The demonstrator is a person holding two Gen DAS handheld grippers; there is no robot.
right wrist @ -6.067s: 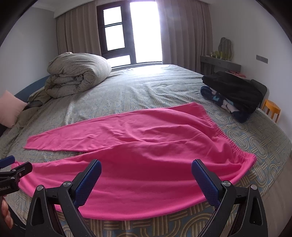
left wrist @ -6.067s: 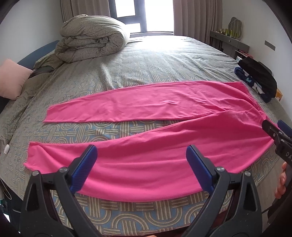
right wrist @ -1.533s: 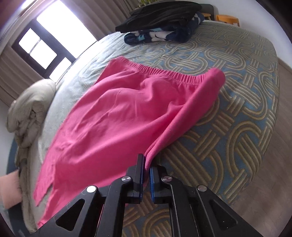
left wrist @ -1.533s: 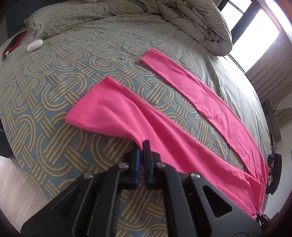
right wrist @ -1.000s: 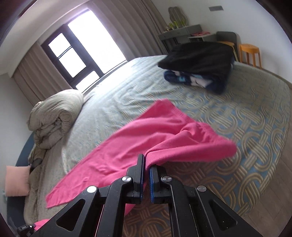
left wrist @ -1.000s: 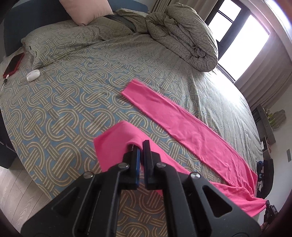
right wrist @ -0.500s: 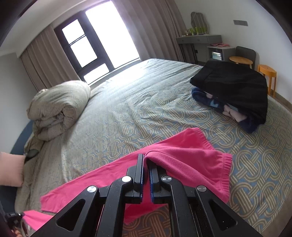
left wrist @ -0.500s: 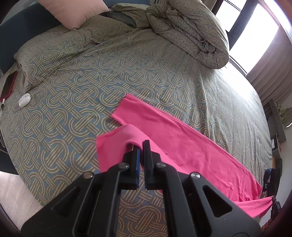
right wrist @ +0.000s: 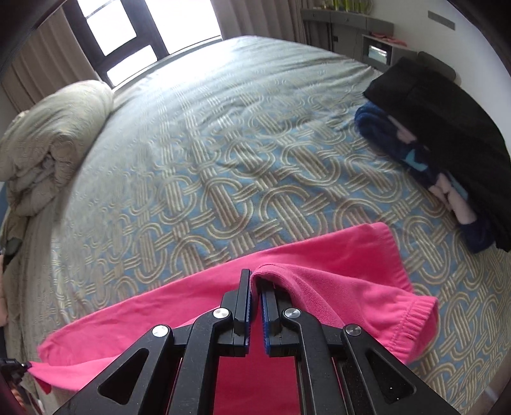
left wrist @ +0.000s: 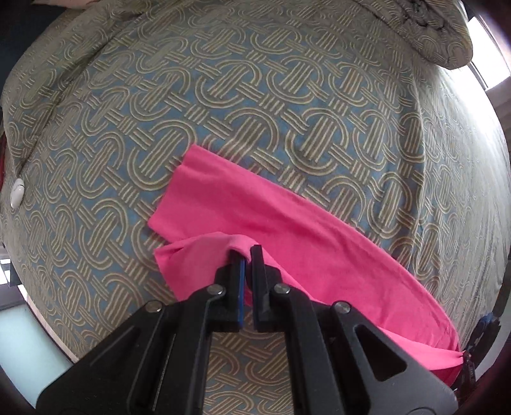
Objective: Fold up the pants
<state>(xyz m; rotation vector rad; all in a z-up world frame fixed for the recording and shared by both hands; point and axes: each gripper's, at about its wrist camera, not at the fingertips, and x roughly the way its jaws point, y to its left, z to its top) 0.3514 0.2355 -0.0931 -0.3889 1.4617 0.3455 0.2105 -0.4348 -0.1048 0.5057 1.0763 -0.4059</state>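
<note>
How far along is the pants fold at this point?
Done: both tools have the near leg pinched, the left tool at the cuff end, the right tool at the waistband end. In hand: laying it over the other leg of the pink pants. Left: release, then fold crosswise.

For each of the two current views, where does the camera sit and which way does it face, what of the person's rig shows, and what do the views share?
Left wrist: sits on the left tool, looking almost straight down at the pants leg end on the bed; only its own tool shows.
Right wrist: sits on the right tool, tilted down across the bed toward the window; its tool grips the pants' waistband, and the other tool appears at lower left.
Shared: the pink pants, patterned bed and rolled duvet.
</note>
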